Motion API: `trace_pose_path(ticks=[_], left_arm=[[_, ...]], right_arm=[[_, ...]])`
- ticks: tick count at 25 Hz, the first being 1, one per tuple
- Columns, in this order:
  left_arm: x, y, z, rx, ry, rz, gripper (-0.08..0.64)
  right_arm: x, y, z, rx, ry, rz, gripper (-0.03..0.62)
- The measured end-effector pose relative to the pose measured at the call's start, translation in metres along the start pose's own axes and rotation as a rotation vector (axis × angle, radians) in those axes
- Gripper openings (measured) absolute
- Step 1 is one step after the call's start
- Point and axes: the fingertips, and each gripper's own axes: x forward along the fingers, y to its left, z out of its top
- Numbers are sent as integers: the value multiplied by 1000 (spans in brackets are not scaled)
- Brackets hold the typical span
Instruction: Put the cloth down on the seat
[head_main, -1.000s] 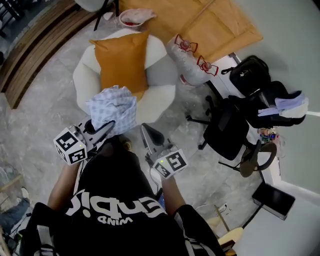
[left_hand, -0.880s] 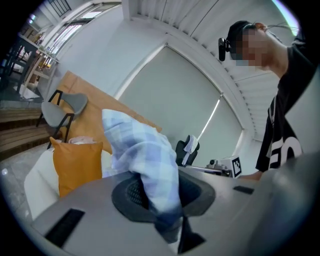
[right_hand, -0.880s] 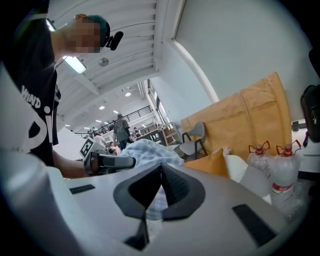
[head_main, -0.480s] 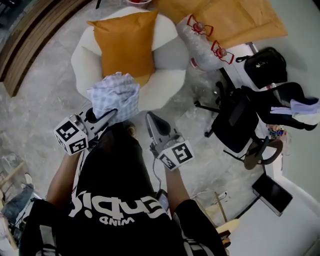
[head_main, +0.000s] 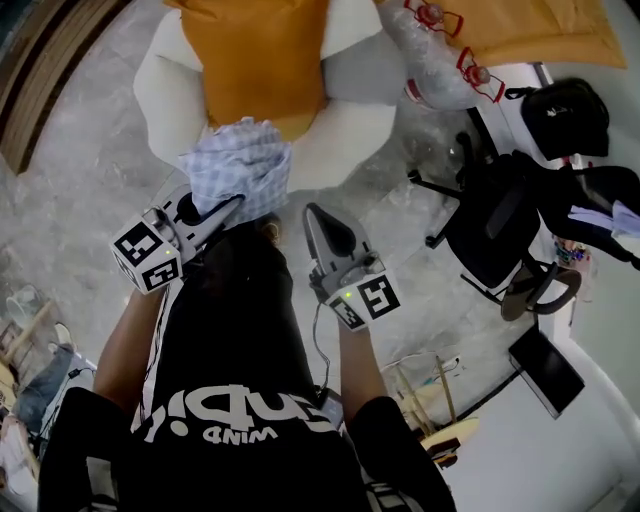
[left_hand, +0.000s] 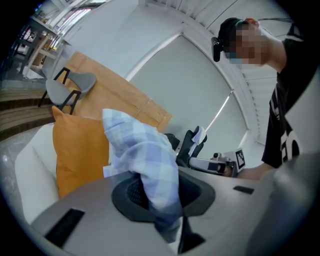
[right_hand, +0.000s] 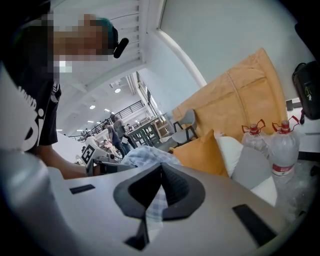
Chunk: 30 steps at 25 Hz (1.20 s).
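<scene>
A blue and white checked cloth hangs bunched from my left gripper, whose jaws are shut on it. In the left gripper view the cloth rises out of the jaws and hides what lies beyond. It is held over the front edge of the white round seat, just in front of the orange cushion that lies on it. My right gripper is shut beside the cloth, to its right, holding nothing. In the right gripper view the cloth shows just past the closed jaws.
Large water bottles in plastic wrap lie right of the seat. A black office chair and a black bag stand further right. Brown cardboard leans behind them. Wooden steps run along the left. The floor is grey marble.
The person has stepped closer to the seat, so it and the cushion sit higher in the head view. The cloth stays in the left gripper, now nearer the seat's front edge.
</scene>
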Motion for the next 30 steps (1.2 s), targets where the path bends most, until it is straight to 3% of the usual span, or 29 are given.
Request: trace_pose_path(ticks=[17,30], left_arm=[[37,93,-107,-53,80,25,86],[94,164,-205,-72,154,22,86]], right_arm=[[44,-32,-99,55,38,-15,20],[62,-91,-183,99,67,-81,19]])
